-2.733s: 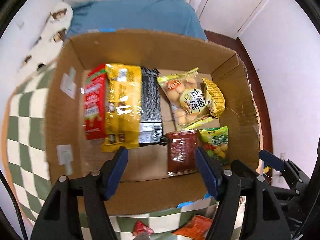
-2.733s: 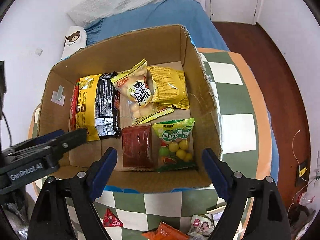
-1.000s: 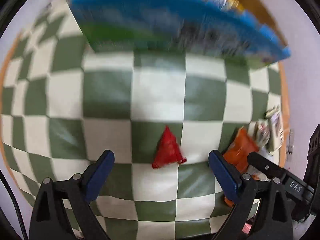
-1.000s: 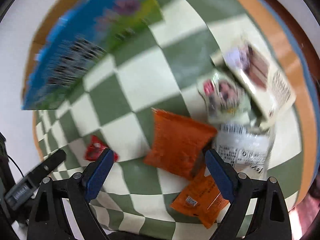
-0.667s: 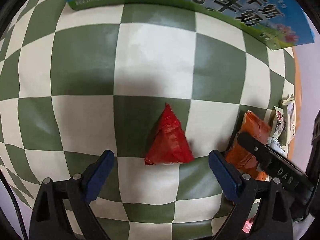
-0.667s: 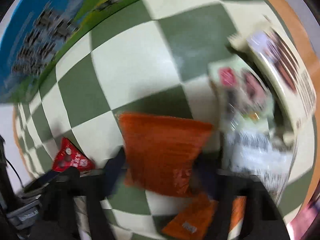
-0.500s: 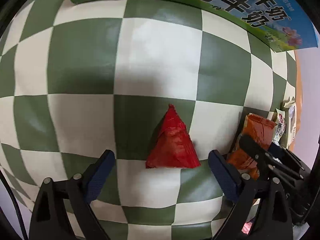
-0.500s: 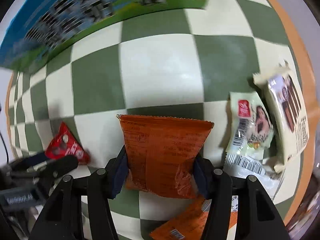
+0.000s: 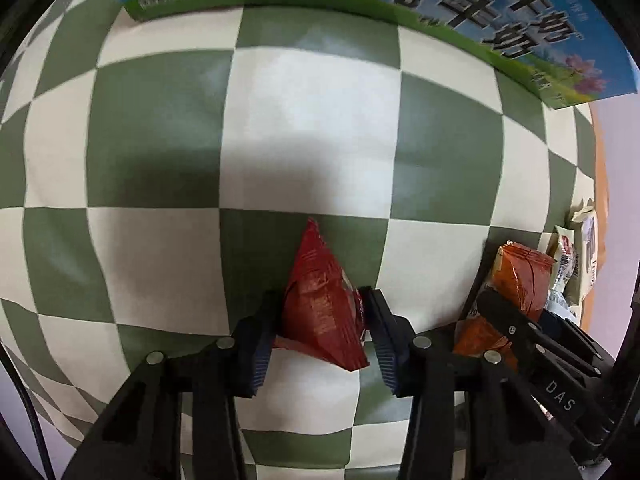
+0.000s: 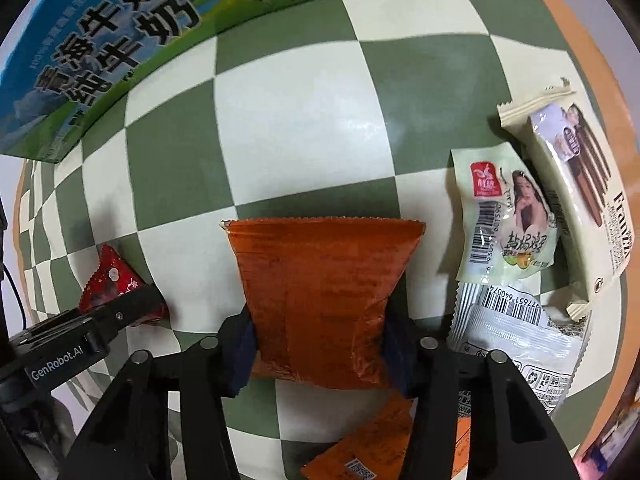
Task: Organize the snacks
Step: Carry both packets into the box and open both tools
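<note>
Two grabs going at once, both claws pointing down at the green-and-white checkered worktop (image 10: 304,128). Biggest thing around: milk carton box (image 10: 120,40) up at 11 o'clock in the right wrist view, presumably where the snacks end up.

Next down, orange snack bag (image 10: 320,300) lying flat, dead centre in the right view. Right claw (image 10: 320,356) just been closing, now pinching the bag's lower half across its width, film puckered at both pads. Looks light, crinkly, puffy and probably slippery, so better gripped across the body like this than by the thin sealed edge.

Off at 3 o'clock, cream biscuit packet (image 10: 580,200) and pale green packet (image 10: 508,216) overlapping in a pile, untouched.

Smallest: red triangular packet (image 9: 324,308) low in the left view. Left claw (image 9: 320,336) also just closed, squeezing its wide base from both sides, tip poking toward 12. Tiny, soft foil, likely weighs next to nothing; base grip seems safest since the point would slide out.
</note>
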A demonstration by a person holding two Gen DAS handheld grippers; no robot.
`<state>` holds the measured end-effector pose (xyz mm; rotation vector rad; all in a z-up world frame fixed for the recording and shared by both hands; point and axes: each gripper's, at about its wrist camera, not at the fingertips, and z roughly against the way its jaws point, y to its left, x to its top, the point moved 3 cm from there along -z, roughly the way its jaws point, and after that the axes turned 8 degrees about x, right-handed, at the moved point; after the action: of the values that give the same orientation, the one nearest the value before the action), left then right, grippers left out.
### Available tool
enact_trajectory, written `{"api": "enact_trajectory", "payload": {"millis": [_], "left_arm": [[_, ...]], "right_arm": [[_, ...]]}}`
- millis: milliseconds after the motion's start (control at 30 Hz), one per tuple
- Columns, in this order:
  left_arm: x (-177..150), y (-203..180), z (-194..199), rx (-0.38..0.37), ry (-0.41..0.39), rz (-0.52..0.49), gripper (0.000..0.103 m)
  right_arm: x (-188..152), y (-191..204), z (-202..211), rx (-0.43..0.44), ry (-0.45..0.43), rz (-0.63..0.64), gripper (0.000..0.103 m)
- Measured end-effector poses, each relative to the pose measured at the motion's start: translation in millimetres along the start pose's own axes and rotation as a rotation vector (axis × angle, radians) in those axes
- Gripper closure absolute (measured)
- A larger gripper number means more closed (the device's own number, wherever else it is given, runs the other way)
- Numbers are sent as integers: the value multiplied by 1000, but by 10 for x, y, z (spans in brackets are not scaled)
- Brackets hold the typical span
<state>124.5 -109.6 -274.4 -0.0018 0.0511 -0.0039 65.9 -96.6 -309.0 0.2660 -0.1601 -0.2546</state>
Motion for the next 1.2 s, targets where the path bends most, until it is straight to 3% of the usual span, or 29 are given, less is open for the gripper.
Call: {"api": "enact_trajectory", "payload": {"millis": [200, 333, 533, 700, 833, 967, 1200], "left_arm": [[-62, -80, 471, -5, -96, -41, 62], [0, -63, 1014, -72, -182, -41, 62], [695, 210, 1991, -151, -311, -40, 62], [1222, 287, 2331, -132, -363, -39, 62], [1728, 391, 2178, -81, -313, -39, 62], [2117, 453, 1860, -67, -198, -30, 62], [2341, 501, 1518, -18, -98, -36, 62]], "right_arm": [[81, 118, 494, 87, -64, 46, 49], [239, 385, 1016, 169, -124, 98, 49], [723, 956, 1737, 277, -219, 181, 49], [1220, 1409, 1894, 264, -270, 245, 49], [1610, 1622, 1722, 242, -254, 268, 49], [1917, 1747, 1373, 216, -205, 265, 49], [2040, 1837, 853, 215, -113, 268, 49]]}}
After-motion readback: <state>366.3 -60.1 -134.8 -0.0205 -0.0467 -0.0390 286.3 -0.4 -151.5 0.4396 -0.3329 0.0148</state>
